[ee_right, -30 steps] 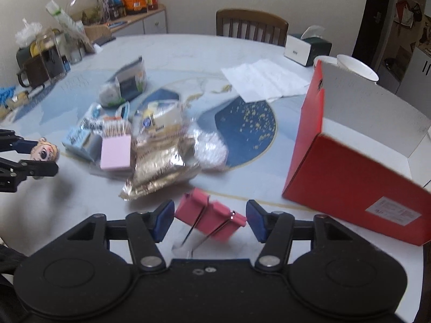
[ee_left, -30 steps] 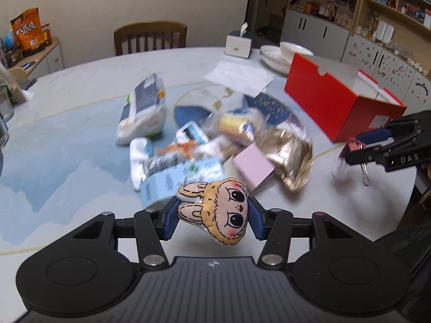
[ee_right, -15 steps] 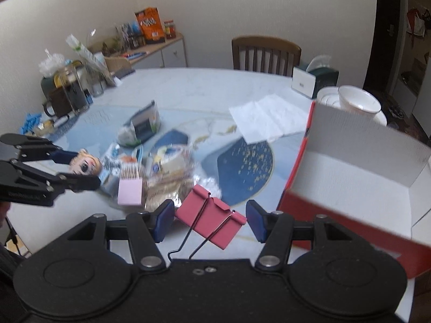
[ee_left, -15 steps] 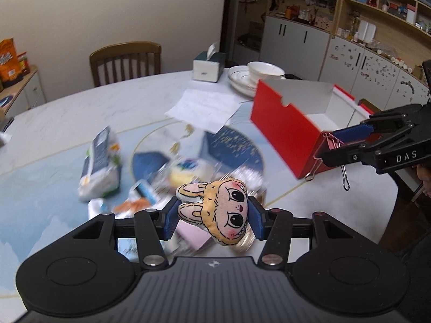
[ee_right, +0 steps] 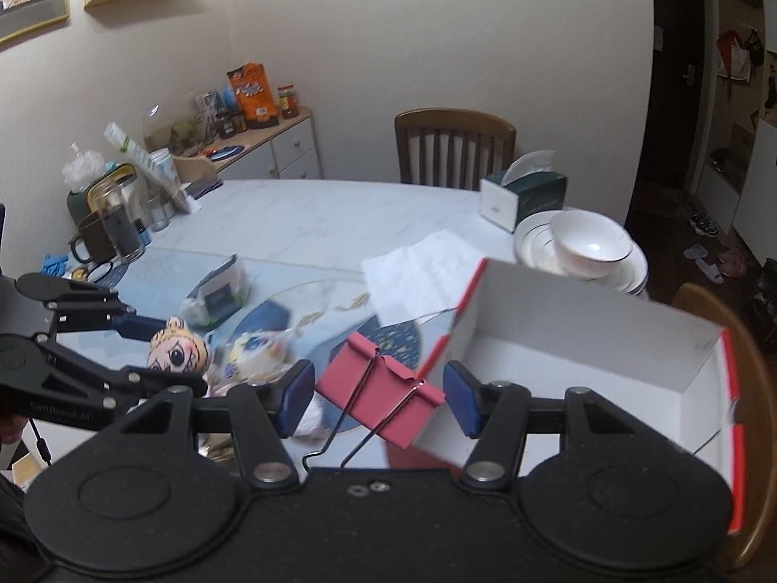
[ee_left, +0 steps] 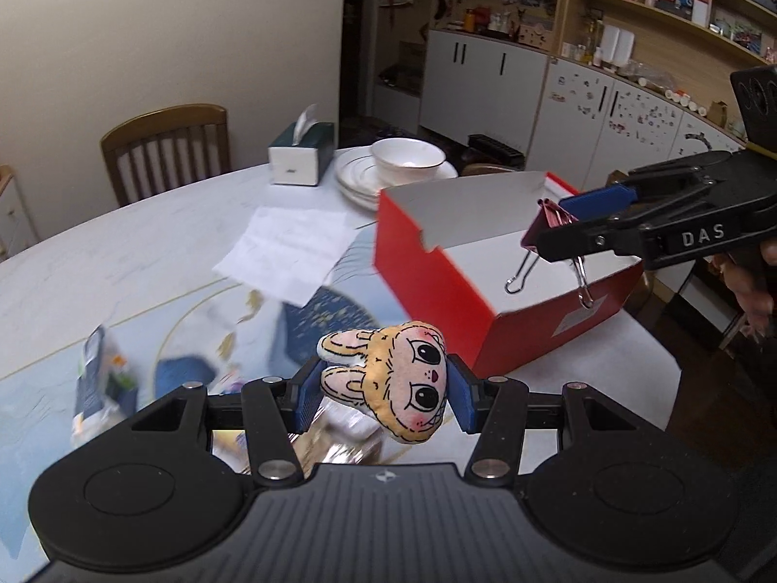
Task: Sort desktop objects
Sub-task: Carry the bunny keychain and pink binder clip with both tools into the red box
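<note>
My left gripper [ee_left: 383, 396] is shut on a small plush bunny head [ee_left: 388, 381] with big eyes, held in the air over the table near the red box [ee_left: 437, 277]. The right gripper [ee_right: 379, 396] is shut on a pink binder clip [ee_right: 379, 396], its wire handles hanging down, at the box's [ee_right: 582, 340] open white inside. In the left wrist view the right gripper [ee_left: 575, 221] holds the clip [ee_left: 548, 228] above the box. The right wrist view shows the left gripper [ee_right: 160, 357] with the plush [ee_right: 177, 352] at the left.
A pile of snack packets [ee_right: 228, 291] lies on the blue mat in the middle of the round table [ee_left: 121, 252]. A paper sheet [ee_left: 291, 252], a tissue box [ee_left: 301, 158] and a bowl on plates [ee_left: 403, 165] sit behind the box. Chairs [ee_right: 454, 145] stand at the far edge.
Both grippers have risen off the table and swung toward the red box, each keeping its object. The clip now hangs over the box's opening; the packet pile has dropped low in both views.
</note>
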{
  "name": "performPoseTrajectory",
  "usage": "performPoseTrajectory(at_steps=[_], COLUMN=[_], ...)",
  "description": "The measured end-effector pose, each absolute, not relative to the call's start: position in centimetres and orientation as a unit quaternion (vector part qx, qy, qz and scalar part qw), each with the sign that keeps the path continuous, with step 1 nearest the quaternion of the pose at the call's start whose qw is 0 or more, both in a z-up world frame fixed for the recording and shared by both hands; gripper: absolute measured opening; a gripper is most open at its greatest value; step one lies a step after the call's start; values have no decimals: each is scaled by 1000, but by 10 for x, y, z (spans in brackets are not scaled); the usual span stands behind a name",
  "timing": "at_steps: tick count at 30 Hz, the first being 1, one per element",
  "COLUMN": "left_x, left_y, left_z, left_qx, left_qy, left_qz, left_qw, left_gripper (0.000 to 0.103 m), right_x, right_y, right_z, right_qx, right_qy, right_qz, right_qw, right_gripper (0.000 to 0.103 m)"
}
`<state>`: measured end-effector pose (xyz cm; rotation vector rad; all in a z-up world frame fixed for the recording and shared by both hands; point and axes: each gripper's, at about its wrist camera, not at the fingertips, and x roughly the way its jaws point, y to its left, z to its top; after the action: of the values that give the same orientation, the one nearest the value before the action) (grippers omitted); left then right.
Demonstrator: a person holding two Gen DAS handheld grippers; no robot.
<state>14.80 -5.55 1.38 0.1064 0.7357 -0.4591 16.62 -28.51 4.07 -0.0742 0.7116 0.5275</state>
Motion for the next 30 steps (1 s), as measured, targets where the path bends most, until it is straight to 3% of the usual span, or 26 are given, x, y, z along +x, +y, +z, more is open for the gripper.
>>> performPoseTrajectory(at_steps=[30], left_x=[252], left_y=[-212], left_z=[3], left_qx=[145], left_qy=[370], left_qz=[-274], left_qw=[876], left_gripper=[52], right_x=[226], right_y=[-401], right_z=[13], right_qx=[-41], right_qy=[371], right_qz=[194], right_qw=[907], right_gripper=[58])
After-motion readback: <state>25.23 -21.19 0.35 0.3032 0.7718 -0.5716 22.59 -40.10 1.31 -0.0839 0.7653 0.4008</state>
